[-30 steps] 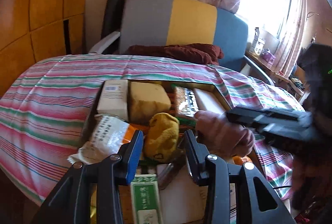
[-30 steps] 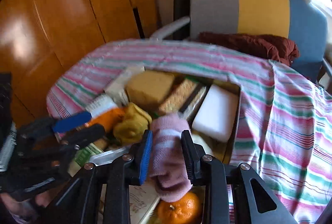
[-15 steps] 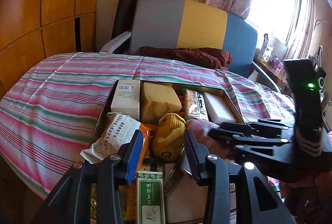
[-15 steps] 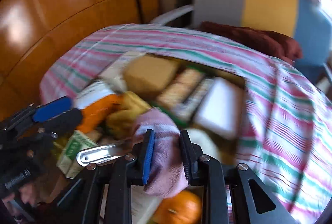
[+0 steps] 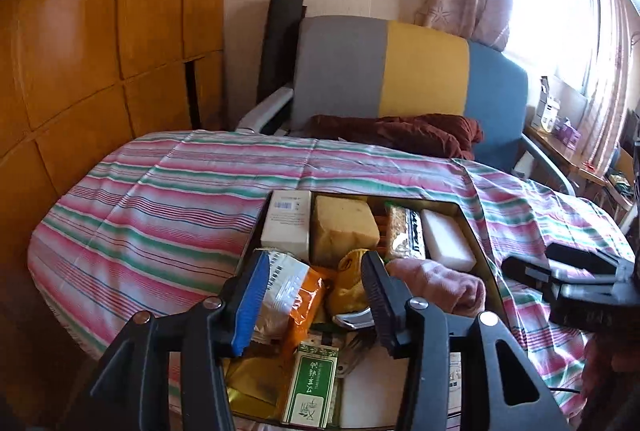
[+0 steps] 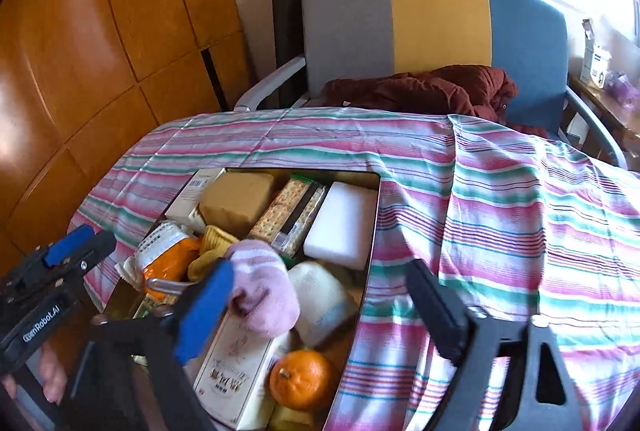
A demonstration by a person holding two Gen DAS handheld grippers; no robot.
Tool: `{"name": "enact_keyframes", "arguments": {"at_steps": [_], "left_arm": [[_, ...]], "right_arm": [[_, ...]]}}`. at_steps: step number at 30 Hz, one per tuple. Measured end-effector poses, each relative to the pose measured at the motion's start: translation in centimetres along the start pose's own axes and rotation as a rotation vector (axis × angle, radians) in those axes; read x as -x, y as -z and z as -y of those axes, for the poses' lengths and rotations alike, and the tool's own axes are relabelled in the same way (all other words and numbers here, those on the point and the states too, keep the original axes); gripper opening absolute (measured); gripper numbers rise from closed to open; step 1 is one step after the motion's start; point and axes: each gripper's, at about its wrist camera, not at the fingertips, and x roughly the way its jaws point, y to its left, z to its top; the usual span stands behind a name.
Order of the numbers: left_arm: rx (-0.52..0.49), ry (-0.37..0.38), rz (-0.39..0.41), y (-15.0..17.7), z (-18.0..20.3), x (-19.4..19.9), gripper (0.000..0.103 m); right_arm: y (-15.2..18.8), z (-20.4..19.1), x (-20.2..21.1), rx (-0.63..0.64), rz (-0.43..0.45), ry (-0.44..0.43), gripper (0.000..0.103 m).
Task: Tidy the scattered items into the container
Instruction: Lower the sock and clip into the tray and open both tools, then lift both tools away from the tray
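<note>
Surface draped in a striped cloth (image 6: 500, 215)

A metal container (image 6: 370, 231) is seen resting on the cloth at lower centre of the right wrist view; what lies under the cloth, perhaps a table, cannot be told.

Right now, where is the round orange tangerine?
In the right wrist view the round orange tangerine lies at the near end of the metal container, right of a white printed box, below the pink sock.

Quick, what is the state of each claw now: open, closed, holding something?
Left claw: opening, partly open, holding nothing.
Right claw: opening wide, pink sock released, lying in the tin.
</note>
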Motion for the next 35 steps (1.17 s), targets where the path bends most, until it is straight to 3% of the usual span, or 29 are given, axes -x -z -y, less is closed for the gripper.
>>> {"name": "enact_keyframes", "arguments": {"at_steps": [4, 6, 12, 14, 18, 28, 35], "left_arm": [[-0.005, -0.120, -0.033, -0.7, 0.5, 0.9, 0.058], [0.032, -0.152, -0.046, -0.9, 0.4, 1.5, 0.058], [0.132, -0.028, -0.024, -0.1, -1.1, 3.1, 0.055], [0.125, -0.071, -0.024, 0.1, -1.1, 3.1, 0.047], [0.066, -0.149, -0.053, 0.6, -0.6, 2.3, 0.046], [0.049, -0.181, -0.081, 1.4, -1.1, 1.7, 0.045], [0.055, -0.197, -0.083, 1.8, -1.2, 1.5, 0.038]], "right_arm": [[0.1, -1.5, 0.3, 0.018, -0.046, -0.003, 0.103], [0.0, -2.4, 0.7, 0.030, -0.037, 0.035, 0.103], [0.6, -5.1, 1.4, 0.073, 0.048, 0.166, 0.103], [1.0, -5.6, 1.3, 0.081, 0.049, 0.180, 0.103], [1.6, -6.3, 1.0, 0.086, 0.030, 0.185, 0.103], [2.1, -8.1, 0.7, 0.154, 0.015, 0.239, 0.103], [2.3, -8.0, 0.2, 0.159, -0.012, 0.275, 0.103]]}}
